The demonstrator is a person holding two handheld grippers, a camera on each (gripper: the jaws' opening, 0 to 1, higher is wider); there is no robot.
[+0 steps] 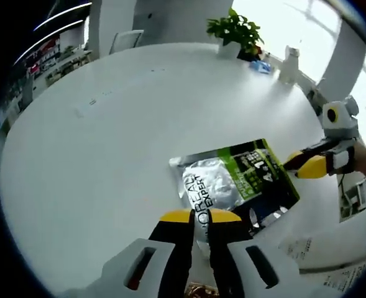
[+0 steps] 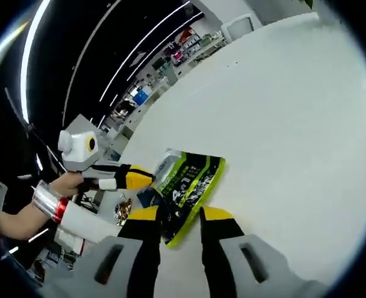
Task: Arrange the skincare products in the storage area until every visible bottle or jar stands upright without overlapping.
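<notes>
A flat sachet pack [image 1: 242,180], silver, green and black with "L'OREAL EXPERT" printed on it, sits low over the white round table [image 1: 108,136]. My left gripper [image 1: 201,217] is shut on its near silver edge. The right gripper [image 1: 297,165] comes in from the right, its yellow tips at the pack's green corner. In the right gripper view the pack [image 2: 189,183] reaches toward me. Its lower corner lies between the parted fingers of my right gripper [image 2: 181,216], which stands open. The left gripper [image 2: 146,178] holds the pack's far end.
A potted plant [image 1: 235,28], a white bottle [image 1: 289,62] and a blue item [image 1: 260,65] stand at the table's far edge. Printed papers [image 1: 332,248] lie at the near right. A crinkled gold thing [image 2: 122,211] lies by the pack. A hand with a wristband [image 2: 46,202] holds the left gripper.
</notes>
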